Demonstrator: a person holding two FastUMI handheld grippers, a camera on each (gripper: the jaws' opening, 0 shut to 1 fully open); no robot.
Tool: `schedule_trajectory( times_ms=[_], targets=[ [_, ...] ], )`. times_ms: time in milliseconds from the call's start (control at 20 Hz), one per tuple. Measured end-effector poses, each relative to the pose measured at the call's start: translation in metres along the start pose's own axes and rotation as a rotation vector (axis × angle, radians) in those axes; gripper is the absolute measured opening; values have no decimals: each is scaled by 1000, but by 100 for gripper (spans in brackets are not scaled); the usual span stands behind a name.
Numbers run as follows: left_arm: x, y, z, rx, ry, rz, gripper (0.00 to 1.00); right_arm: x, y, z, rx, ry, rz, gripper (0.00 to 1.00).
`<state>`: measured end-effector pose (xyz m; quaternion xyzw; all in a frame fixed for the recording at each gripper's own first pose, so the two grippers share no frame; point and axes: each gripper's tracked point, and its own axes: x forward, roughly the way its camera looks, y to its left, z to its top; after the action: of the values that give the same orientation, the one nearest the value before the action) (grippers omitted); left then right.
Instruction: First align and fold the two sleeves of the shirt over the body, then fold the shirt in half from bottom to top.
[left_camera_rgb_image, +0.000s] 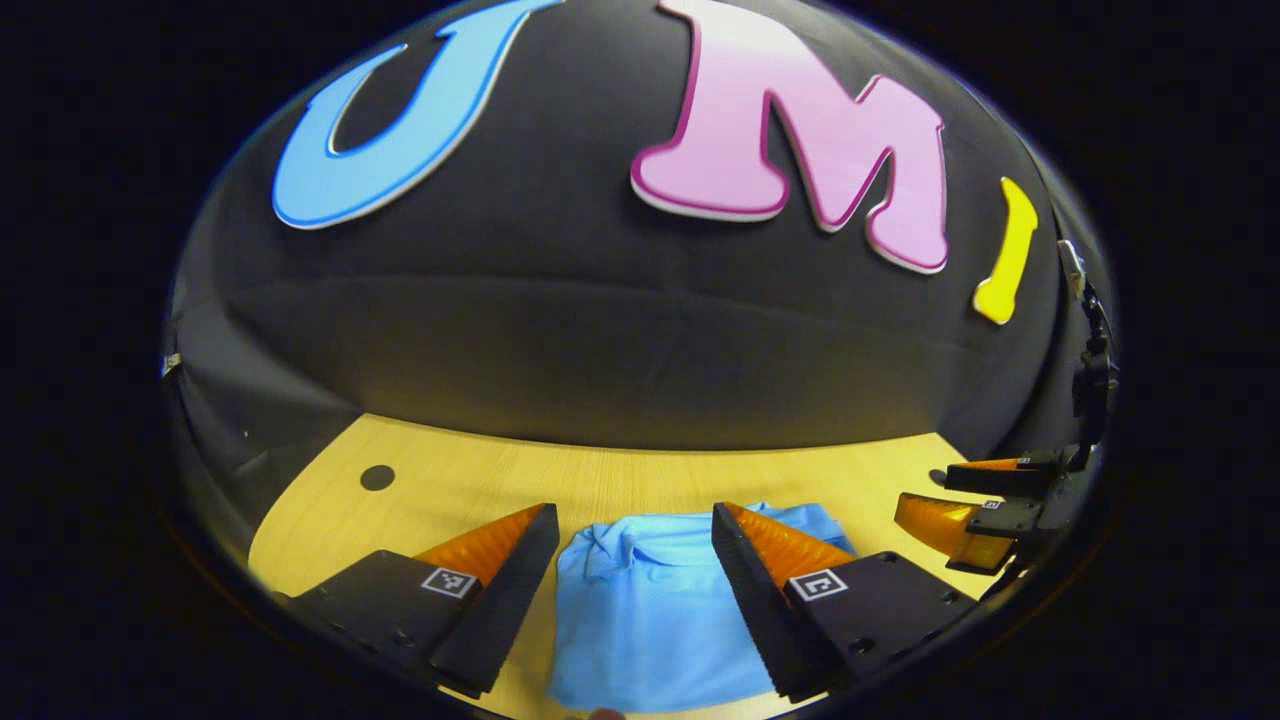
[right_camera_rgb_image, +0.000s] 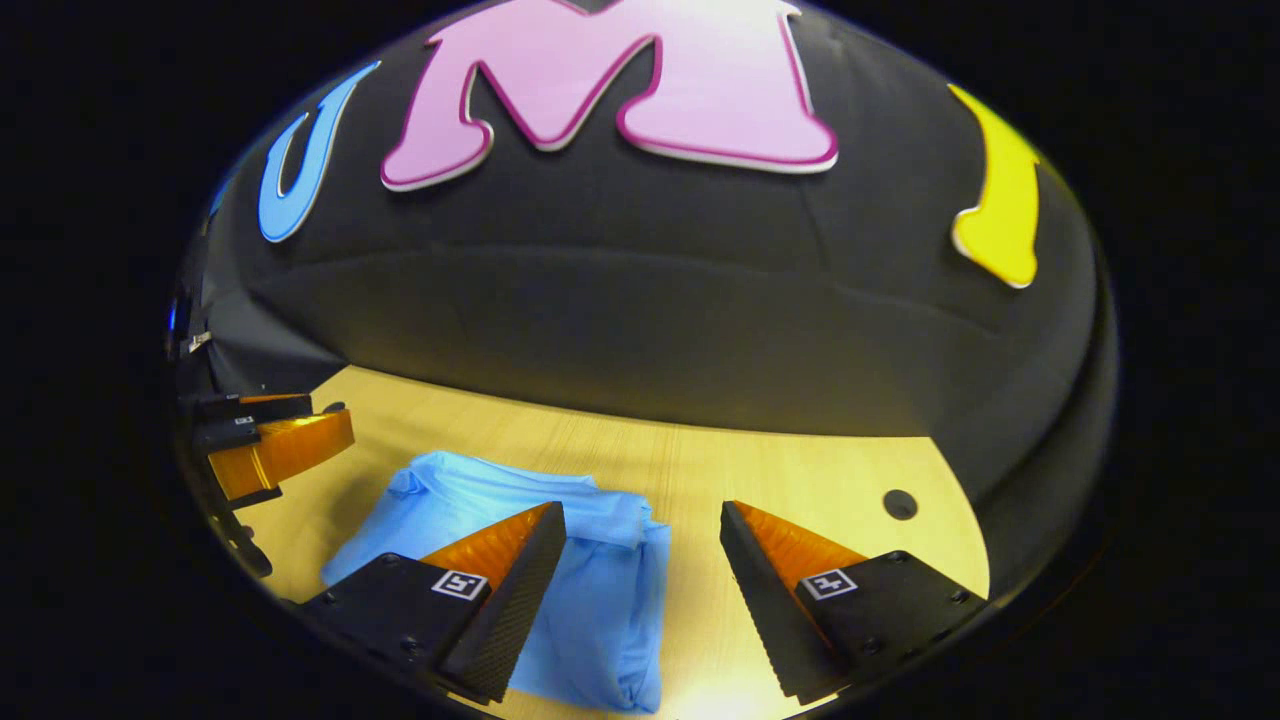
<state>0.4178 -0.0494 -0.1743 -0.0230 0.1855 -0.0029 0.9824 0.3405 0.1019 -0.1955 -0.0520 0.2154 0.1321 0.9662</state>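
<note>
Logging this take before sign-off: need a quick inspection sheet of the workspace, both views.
Surface: wooden table, light grain, with a round dark hole near its back edge.
Job's things: blue shirt lying on the table as a compact bundle, collar end toward the wall.
Clutter: nothing seen.
Grippers: left hand-held gripper open above the shirt, fingers apart on either side of it; right hand-held gripper open, one finger over the shirt's edge, the other over bare table. Neither holds cloth.
Cables: dark lead at the edge of the left gripper view, above the other gripper.
Surroundings: black cloth wall behind the table.
</note>
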Motion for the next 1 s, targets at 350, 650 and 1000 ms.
schedule_trajectory(
  times_ms=[350, 650, 1000],
  targets=[
    [-159, -5, 26, 58, -110, -14, 97, -148, -5, 39, 66, -95, -71, 97],
    [-299, -9, 24, 24, -183, -42, 97, -267, 10, 39, 97, -156, -80, 97],
    [-406, -14, -11, -11, -230, -63, 97, -368, 29, 13, 104, -205, -90, 96]
  ],
)
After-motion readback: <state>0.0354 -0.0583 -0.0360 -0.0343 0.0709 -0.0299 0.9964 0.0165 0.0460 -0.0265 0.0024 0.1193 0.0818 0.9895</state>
